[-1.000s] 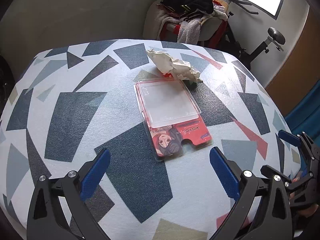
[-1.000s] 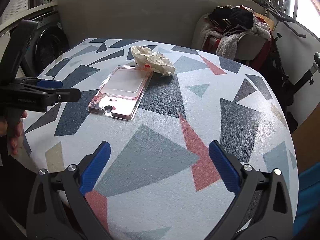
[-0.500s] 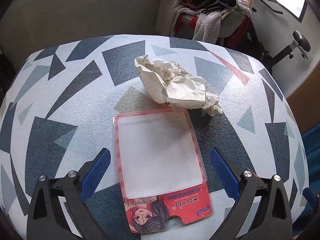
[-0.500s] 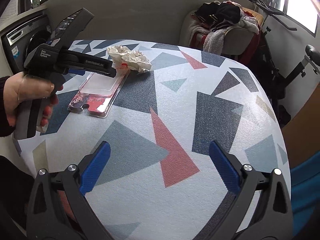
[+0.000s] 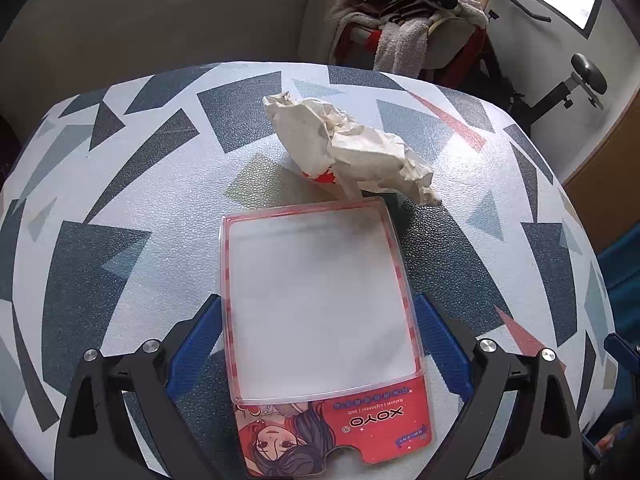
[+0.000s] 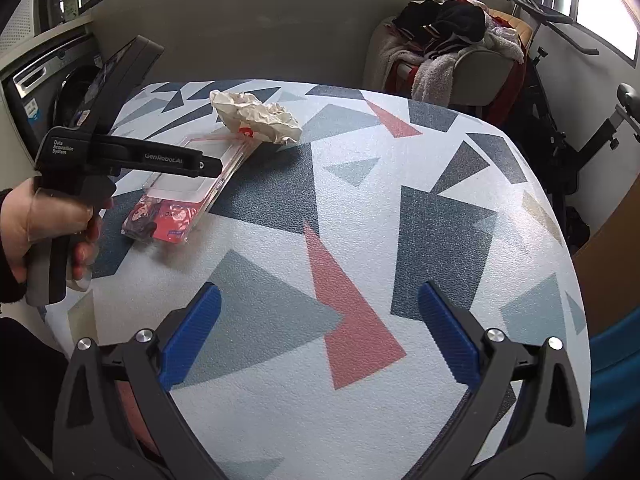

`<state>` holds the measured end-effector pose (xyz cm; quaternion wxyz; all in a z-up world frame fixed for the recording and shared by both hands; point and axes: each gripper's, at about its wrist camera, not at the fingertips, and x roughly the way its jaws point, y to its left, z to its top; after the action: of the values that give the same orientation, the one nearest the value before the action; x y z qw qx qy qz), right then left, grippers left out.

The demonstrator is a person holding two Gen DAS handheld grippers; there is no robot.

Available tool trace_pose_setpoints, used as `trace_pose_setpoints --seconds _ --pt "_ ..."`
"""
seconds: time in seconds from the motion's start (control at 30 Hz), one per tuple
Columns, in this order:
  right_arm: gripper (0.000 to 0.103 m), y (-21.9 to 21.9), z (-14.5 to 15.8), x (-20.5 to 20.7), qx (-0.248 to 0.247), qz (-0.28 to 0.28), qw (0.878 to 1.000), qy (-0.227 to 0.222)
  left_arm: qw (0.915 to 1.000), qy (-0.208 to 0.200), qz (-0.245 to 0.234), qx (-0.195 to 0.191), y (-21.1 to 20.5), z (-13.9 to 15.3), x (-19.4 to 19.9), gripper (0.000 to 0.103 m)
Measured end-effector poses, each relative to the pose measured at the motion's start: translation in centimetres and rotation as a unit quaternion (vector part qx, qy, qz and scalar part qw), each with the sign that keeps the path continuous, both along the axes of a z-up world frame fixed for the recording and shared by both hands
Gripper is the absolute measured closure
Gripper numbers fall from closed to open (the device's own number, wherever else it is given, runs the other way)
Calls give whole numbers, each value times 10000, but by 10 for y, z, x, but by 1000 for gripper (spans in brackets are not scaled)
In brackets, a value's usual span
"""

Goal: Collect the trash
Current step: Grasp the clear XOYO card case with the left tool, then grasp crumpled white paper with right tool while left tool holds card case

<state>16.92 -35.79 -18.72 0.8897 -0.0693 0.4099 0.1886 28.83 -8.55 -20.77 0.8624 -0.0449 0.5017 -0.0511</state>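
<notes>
An empty clear plastic blister pack with a red XOYO card lies on the patterned table. My left gripper is open, its blue fingers on either side of the pack's near half. A crumpled beige paper wrapper lies just beyond the pack, touching its far edge. In the right wrist view the pack and the wrapper sit at the far left, with the left gripper over the pack. My right gripper is open and empty, above the near part of the table.
A chair piled with clothes and towels stands behind the table. An exercise bike is at the right. A washing machine stands to the left of the table. A wooden panel and something blue are at the right edge.
My left gripper has moved forward and down over the blister pack, so its fingers now flank the pack. The right gripper has drifted a little to the right and stayed open.
</notes>
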Motion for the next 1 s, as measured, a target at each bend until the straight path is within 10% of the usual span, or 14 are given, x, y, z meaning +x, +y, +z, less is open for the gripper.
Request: trace_pose_setpoints --seconds 0.43,0.77,1.0 --pt "7 99 24 84 -650 870 9904 -857 9985 -428 316 -144 91 32 -96 11" --pt "8 190 -3 157 -1174 859 9883 -446 9947 -552 855 -119 147 40 -155 11" --pt "57 190 -8 174 -893 676 9937 35 9942 -674 808 -219 157 44 -175 11"
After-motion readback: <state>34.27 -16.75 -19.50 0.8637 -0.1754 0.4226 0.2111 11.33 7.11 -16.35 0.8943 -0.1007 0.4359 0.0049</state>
